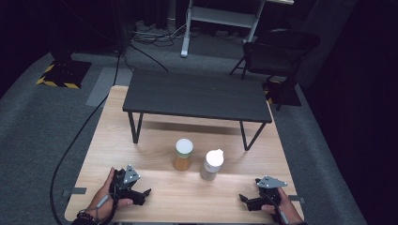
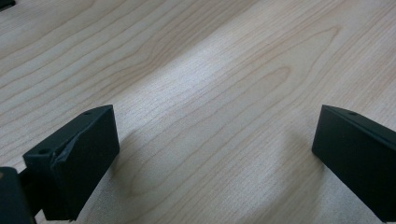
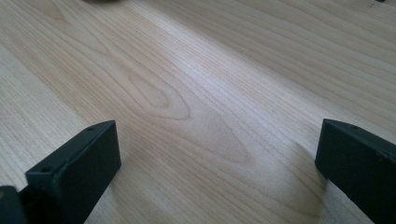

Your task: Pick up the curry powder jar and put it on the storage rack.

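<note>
A dim lab or studio: carpeted floor [image 1: 37,122], trailing cables [image 1: 77,136], hazard-striped stand base [image 1: 63,75].

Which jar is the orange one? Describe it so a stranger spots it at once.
On the wooden table, look in front of the small black bench, where two jars stand side by side. The orange jar is the left one, amber below a pale lid; its neighbour, the white jar, looks whitish-grey.
</note>
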